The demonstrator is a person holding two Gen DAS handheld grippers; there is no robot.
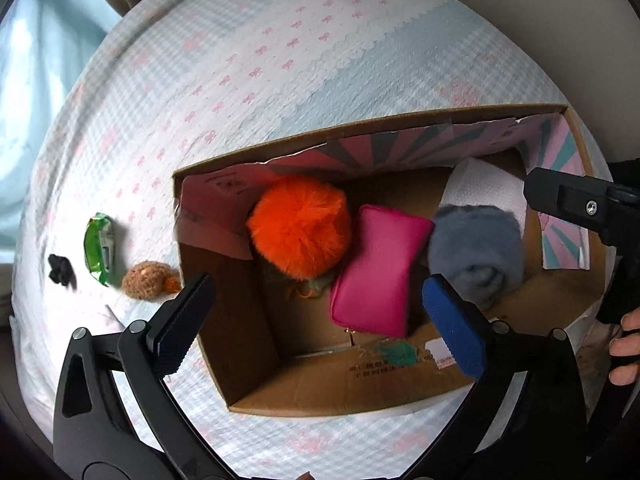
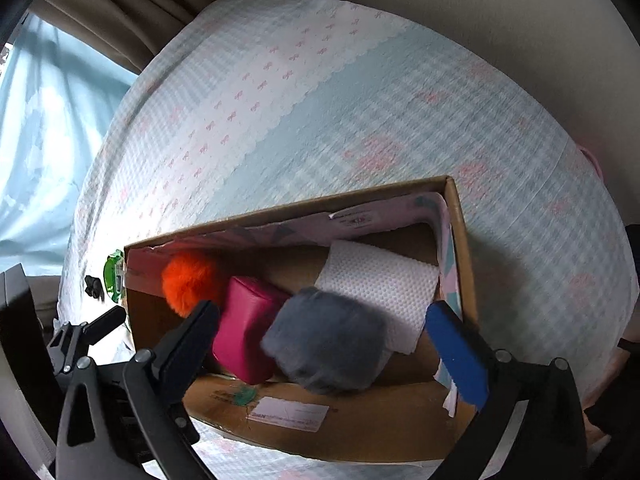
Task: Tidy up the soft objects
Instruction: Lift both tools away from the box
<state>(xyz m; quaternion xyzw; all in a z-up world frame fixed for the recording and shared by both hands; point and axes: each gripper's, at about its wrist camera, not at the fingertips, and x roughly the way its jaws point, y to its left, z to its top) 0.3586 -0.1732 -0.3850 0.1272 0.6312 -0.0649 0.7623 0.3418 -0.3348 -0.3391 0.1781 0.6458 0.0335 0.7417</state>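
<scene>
An open cardboard box [image 1: 256, 364] [image 2: 456, 208] sits on the bed. Inside lie an orange fluffy pompom [image 1: 300, 226] [image 2: 188, 276], a pink pouch [image 1: 378, 272] [image 2: 244, 328], a grey fuzzy roll [image 1: 476, 250] [image 2: 328, 340] and a white textured cloth [image 1: 484, 188] [image 2: 380, 280]. My left gripper [image 1: 320, 320] is open and empty above the box, its fingers to either side of the pouch. My right gripper [image 2: 332, 352] is open and empty just above the grey roll. A brown crocheted toy [image 1: 146, 280], a green packet [image 1: 98, 248] [image 2: 114, 276] and a small black item [image 1: 62, 270] [image 2: 93, 286] lie left of the box.
The bedspread [image 1: 280, 64] [image 2: 360, 100] is pale blue checked with pink bows. A curtain and window are at the far left [image 2: 44, 140]. The right gripper's body and the person's hand [image 1: 624, 344] show at the right edge of the left wrist view.
</scene>
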